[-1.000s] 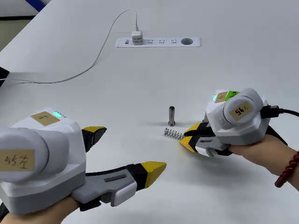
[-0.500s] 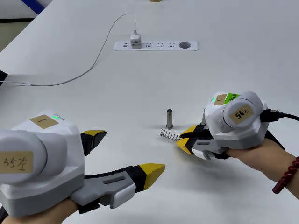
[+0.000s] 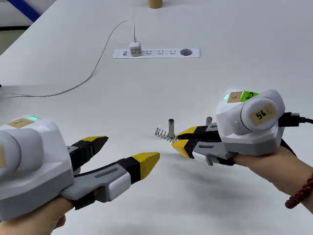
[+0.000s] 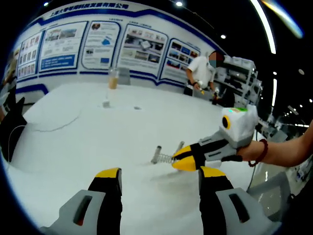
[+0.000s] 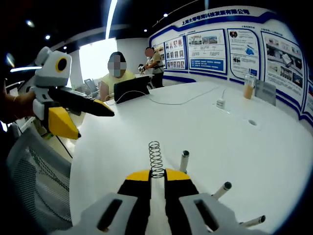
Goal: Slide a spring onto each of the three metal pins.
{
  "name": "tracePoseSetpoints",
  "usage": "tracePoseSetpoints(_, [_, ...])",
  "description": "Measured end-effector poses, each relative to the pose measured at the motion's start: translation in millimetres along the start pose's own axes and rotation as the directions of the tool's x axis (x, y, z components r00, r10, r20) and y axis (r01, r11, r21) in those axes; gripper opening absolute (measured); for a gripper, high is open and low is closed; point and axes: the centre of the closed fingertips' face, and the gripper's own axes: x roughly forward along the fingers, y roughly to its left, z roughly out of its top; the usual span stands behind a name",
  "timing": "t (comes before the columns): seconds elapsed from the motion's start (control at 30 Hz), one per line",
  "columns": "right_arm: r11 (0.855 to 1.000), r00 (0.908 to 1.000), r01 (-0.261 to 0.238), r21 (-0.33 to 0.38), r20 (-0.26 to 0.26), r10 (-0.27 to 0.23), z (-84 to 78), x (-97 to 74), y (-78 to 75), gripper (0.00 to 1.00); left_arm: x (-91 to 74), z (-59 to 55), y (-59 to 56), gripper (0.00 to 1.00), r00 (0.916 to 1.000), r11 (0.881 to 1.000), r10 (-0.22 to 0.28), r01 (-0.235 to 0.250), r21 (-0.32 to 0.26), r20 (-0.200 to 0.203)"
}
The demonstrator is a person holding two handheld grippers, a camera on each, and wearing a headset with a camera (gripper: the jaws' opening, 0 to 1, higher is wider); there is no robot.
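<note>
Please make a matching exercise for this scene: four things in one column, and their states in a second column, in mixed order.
1. spring
2. left gripper
3. power strip
4. metal pin

A. open, holding nothing
B. stands upright, no spring on it
C. held in the shut right gripper
D. has a white charger plugged in

Pairs: 1-C, 2-A, 3-D, 4-B

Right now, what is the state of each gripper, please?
Left gripper: open, holding nothing.
Right gripper: closed on the spring.
</note>
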Motion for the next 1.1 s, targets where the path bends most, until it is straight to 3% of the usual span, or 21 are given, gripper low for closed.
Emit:
tracePoseSetpoints(0.3, [0.999, 0.9967, -0.037, -0.016, 0.071, 0.038, 15.2, -6.4, 17.4, 0.11, 2.1, 1.0, 1.0, 0.53, 0.9997, 0.995, -0.013, 0.015, -0.103, 0.022])
tracePoseSetpoints(0.5, [0.998, 0.9908, -0.065, -0.021, 0.118, 0.067, 22.5, -10.8, 26.6, 0.11, 3.5, 4.1, -1.5, 0.46, 0.9977, 0.980, -0.039, 0.049, -0.192, 0.055])
tracePoseSetpoints(0.67, [0.996, 0.9840, -0.089, -0.024, 0.153, 0.092, 23.7, -13.9, 33.6, 0.11, 4.8, 5.0, -6.6, 0.40, 0.9963, 0.980, -0.061, 0.071, -0.184, 0.060])
tracePoseSetpoints(0.8, [0.993, 0.9770, -0.114, -0.022, 0.179, 0.116, 27.5, -16.7, 39.4, 0.11, 6.1, 7.4, -9.4, 0.35, 0.9930, 0.967, -0.082, 0.100, -0.234, 0.085])
tracePoseSetpoints(0.97, [0.990, 0.9663, -0.139, -0.022, 0.216, 0.140, 34.7, -20.3, 46.1, 0.11, 7.3, 6.9, -11.4, 0.31, 0.9922, 0.964, -0.092, 0.110, -0.243, 0.083])
tracePoseSetpoints(1.1, [0.988, 0.9615, -0.152, -0.023, 0.228, 0.153, 37.3, -21.8, 50.1, 0.11, 7.4, 8.8, -13.6, 0.30, 0.9895, 0.954, -0.105, 0.128, -0.270, 0.099])
